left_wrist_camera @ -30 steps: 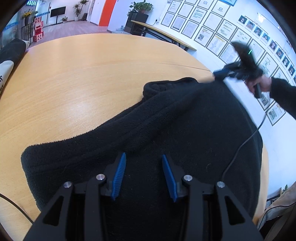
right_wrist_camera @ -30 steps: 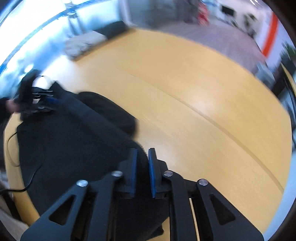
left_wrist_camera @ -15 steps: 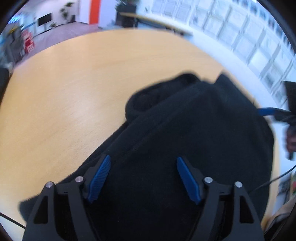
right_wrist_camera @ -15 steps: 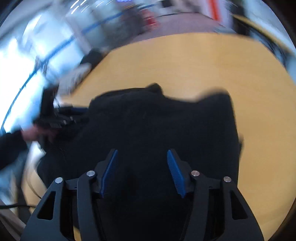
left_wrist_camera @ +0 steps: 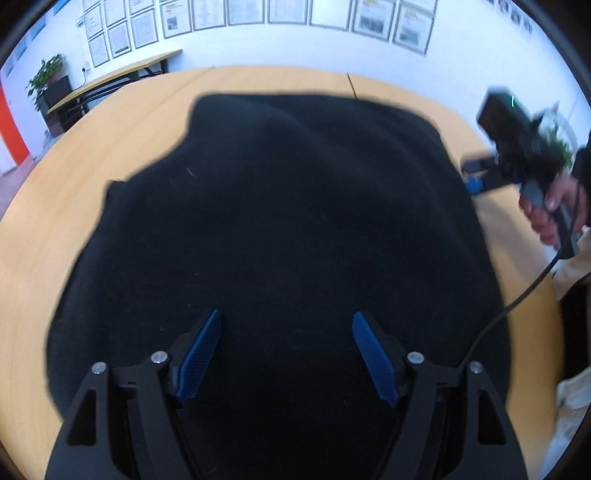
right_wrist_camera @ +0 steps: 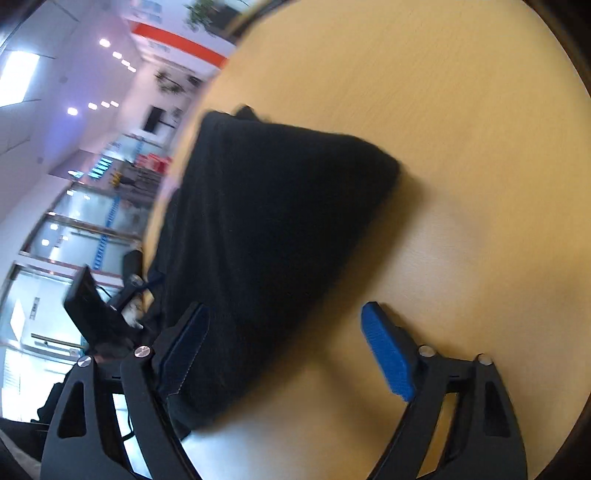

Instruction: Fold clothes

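Observation:
A black fleece garment (left_wrist_camera: 280, 206) lies folded in a broad heap on the light wooden table (left_wrist_camera: 92, 147). My left gripper (left_wrist_camera: 286, 332) is open and empty, hovering over the garment's near part. In the right wrist view the same garment (right_wrist_camera: 266, 229) lies left of centre. My right gripper (right_wrist_camera: 284, 332) is open and empty, just above the garment's near edge and the bare table (right_wrist_camera: 461, 166). The right gripper with the hand holding it also shows in the left wrist view (left_wrist_camera: 524, 147), off the garment's right edge.
A black cable (left_wrist_camera: 517, 302) trails from the right gripper across the table's right edge. Framed papers (left_wrist_camera: 258, 14) line the white wall beyond the table. A second long table (left_wrist_camera: 110, 81) and a plant (left_wrist_camera: 48, 77) stand at the far left.
My right gripper let go of the garment's corner, opened wide and swung back off its edge. My left gripper opened wider and turned to face the wall. The garment now lies flatter.

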A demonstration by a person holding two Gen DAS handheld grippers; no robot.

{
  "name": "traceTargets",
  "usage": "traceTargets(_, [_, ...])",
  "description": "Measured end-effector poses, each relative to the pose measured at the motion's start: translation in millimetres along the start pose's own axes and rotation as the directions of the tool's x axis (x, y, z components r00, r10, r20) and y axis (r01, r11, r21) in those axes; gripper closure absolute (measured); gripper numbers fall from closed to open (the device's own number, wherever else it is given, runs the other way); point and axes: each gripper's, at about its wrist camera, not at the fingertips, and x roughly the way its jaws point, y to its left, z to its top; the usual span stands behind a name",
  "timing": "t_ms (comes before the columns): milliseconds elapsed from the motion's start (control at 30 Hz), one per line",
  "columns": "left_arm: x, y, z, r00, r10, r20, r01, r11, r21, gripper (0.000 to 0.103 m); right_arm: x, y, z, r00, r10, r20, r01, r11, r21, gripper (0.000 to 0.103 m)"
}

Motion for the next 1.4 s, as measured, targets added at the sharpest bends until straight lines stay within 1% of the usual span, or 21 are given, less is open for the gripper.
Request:
traceTargets(67, [6,-7,7,1.0,0.011,0.011,-0.011,0.999,-0.032,0.02,24,22,5,0.999,0.026,0.031,-0.025,1.0,-0.007,0.018])
traceTargets(133, [11,-15,13,1.0,0.022,0.021,-0.021,0.998,-0.065,0.02,38,26,15,0.999,0.032,0.039,-0.033,0.999,0.027,0.033])
traceTargets(167, [14,-19,16,0.999,0.028,0.026,-0.026,0.996,-0.081,0.02,41,26,20,0.999,0.034,0.037,-0.035,0.999,0.03,0.054])
traceTargets(200, [17,-22,20,0.999,0.034,0.031,-0.031,0.995,-0.097,0.02,42,26,24,0.998,0.041,0.042,-0.041,0.999,0.018,0.061])
traceTargets(300, [26,-33,29,0.998,0.052,0.045,-0.045,0.988,-0.146,0.02,43,27,36,0.997,0.061,0.055,-0.06,0.998,-0.018,0.075])
traceTargets(367, [31,-41,36,0.996,0.065,0.053,-0.054,0.982,-0.178,0.02,20,34,60,0.991,0.054,0.12,-0.043,0.995,-0.092,0.081])
traceTargets(433, [36,-52,49,0.996,0.065,0.067,-0.05,0.976,-0.212,0.02,-9,37,87,0.984,0.049,0.174,-0.02,0.987,-0.162,0.081])
traceTargets(500, [41,-67,69,0.995,0.053,0.087,-0.03,0.969,-0.247,0.019,-39,41,110,0.978,0.031,0.204,0.025,0.964,-0.265,0.081])
traceTargets(600, [52,-87,85,0.995,0.042,0.085,-0.015,0.956,-0.293,0.019,-81,55,133,0.974,0.037,0.222,0.066,0.896,-0.439,0.081])
traceTargets(667, [72,-110,90,0.998,0.011,0.055,0.004,0.964,-0.266,0.017,-99,73,134,0.977,0.07,0.203,0.051,0.843,-0.536,0.081])
traceTargets(700, [80,-125,94,0.998,0.033,0.058,-0.02,0.976,-0.217,0.011,-103,82,127,0.98,0.097,0.173,0.02,0.82,-0.572,0.081])
traceTargets(767, [94,-143,106,0.998,0.042,0.049,-0.035,0.99,-0.137,0.007,-114,102,104,0.983,0.157,0.091,-0.064,0.77,-0.634,0.081])
traceTargets(833, [101,-143,112,0.999,0.015,0.042,-0.009,0.99,-0.138,0.004,-116,116,73,0.982,0.189,-0.003,-0.142,0.724,-0.675,0.081])
traceTargets(900, [109,-144,118,0.999,0.022,0.03,-0.018,0.991,-0.132,0.0,-110,106,47,0.979,0.192,-0.072,-0.193,0.747,-0.636,0.08])
traceTargets(967, [112,-143,118,0.999,0.011,0.036,-0.007,0.992,-0.125,0.0,-108,87,29,0.981,0.161,-0.106,-0.192,0.771,-0.608,0.08])
traceTargets(1033, [107,-144,112,0.999,0.01,0.051,-0.003,0.991,-0.131,0.002,-106,67,16,0.984,0.129,-0.126,-0.179,0.788,-0.589,0.08])
traceTargets(1100, [95,-148,101,0.997,0.035,0.068,-0.025,0.989,-0.144,0.007,-102,59,15,0.982,0.137,-0.131,-0.188,0.802,-0.566,0.08])
traceTargets(1200, [58,-160,66,0.992,-0.019,0.127,0.044,0.979,-0.199,0.007,-101,54,15,0.974,0.172,-0.146,-0.225,0.801,-0.554,0.081])
traceTargets(1233, [37,-171,51,0.991,-0.022,0.131,0.051,0.973,-0.223,0.007,-99,55,14,0.969,0.188,-0.159,-0.245,0.796,-0.553,0.08])
traceTargets(1333, [-30,-206,3,0.99,-0.029,0.142,0.07,0.952,-0.297,0.012,-85,65,10,0.948,0.239,-0.211,-0.318,0.759,-0.568,0.08])
traceTargets(1400, [-74,-229,-28,0.988,-0.033,0.149,0.083,0.935,-0.346,0.012,-76,80,-1,0.931,0.249,-0.267,-0.364,0.695,-0.62,0.081])
